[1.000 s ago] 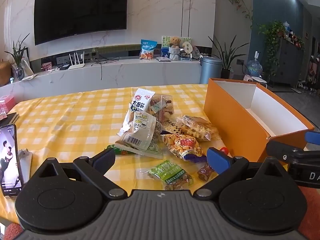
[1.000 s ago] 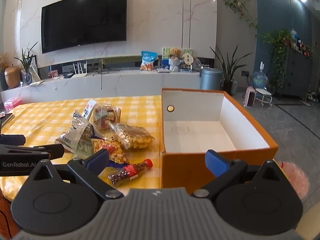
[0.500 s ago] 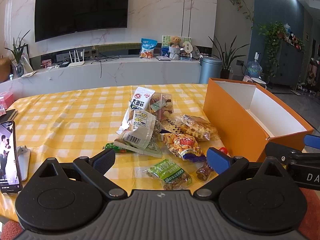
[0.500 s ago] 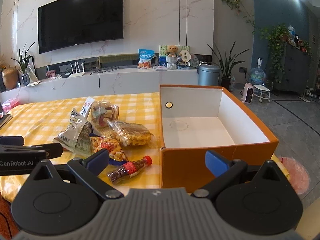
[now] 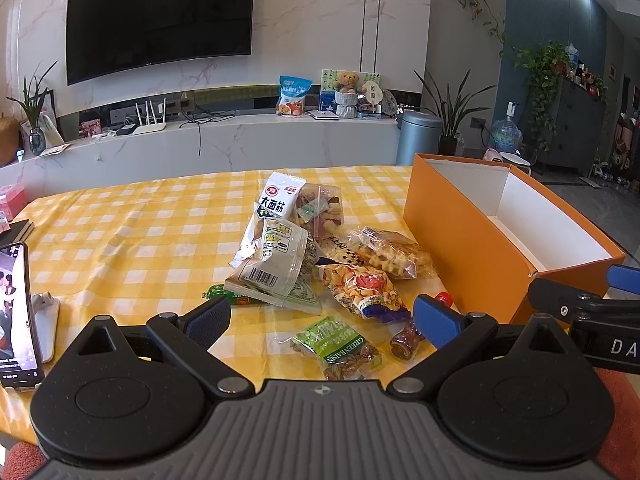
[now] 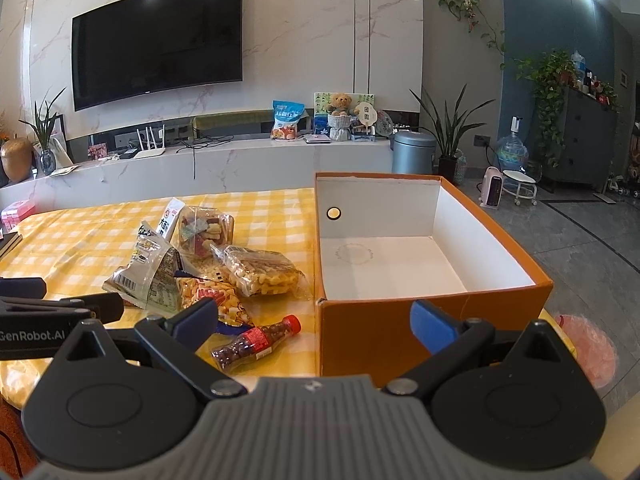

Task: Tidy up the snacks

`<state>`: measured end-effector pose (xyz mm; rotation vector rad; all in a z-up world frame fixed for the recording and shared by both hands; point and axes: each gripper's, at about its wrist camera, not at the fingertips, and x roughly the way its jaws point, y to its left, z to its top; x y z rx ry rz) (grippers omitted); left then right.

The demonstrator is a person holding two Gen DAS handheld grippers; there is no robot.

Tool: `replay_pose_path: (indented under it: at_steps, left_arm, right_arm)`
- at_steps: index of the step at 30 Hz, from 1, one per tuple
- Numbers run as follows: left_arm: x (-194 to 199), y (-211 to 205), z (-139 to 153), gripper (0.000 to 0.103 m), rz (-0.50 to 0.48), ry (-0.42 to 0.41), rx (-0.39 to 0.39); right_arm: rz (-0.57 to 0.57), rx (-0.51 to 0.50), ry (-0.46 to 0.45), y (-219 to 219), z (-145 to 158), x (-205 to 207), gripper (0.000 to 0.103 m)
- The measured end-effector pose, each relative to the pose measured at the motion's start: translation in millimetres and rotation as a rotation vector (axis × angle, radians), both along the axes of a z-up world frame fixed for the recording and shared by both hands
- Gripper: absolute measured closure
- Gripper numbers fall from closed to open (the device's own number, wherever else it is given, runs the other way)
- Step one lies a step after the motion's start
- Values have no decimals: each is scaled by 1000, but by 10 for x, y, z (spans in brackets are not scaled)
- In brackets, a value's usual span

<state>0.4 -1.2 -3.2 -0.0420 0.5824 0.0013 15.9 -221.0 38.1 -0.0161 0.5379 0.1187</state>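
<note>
A pile of snack packets (image 5: 288, 256) lies on the yellow checked tablecloth (image 5: 120, 232); it also shows in the right wrist view (image 6: 200, 256). A green raisin packet (image 5: 336, 344) and a small red-capped bottle of brown sweets (image 6: 256, 342) lie nearest me. An open orange box (image 6: 400, 332) with a white, empty inside stands to the right of the pile. My left gripper (image 5: 322, 318) is open above the raisin packet. My right gripper (image 6: 316, 322) is open in front of the box's near wall. Both hold nothing.
A phone (image 5: 16, 312) on a white stand lies at the table's left edge. A pink box (image 5: 10, 202) and a dark book (image 5: 16, 230) sit at the far left. Behind the table are a white counter (image 5: 240, 140), a TV and a bin (image 5: 418, 138).
Both grippers have shifted slightly, so the snacks and box sit a little differently in view. Nothing was taken hold of; the snacks and box have not moved.
</note>
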Motion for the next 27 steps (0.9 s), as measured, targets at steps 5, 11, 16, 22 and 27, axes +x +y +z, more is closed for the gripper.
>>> replay_pose_path:
  at_steps: [5, 11, 16, 22, 27]
  left_arm:
    - [1, -8, -8, 0, -2, -1, 2]
    - [2, -10, -10, 0, -1, -1, 2]
    - [3, -27, -16, 0, -6, 1, 3]
    - [3, -30, -16, 0, -6, 0, 3]
    - [4, -34, -20, 0, -5, 0, 3]
  right_arm:
    - [-3, 0, 1, -7, -4, -2, 3]
    - [-7, 0, -3, -9, -2, 0, 3]
    - [-11, -1, -6, -26, -3, -7, 3]
    - [-13, 1, -4, -32, -6, -6, 3]
    - [-13, -1, 2, -27, -12, -5, 3]
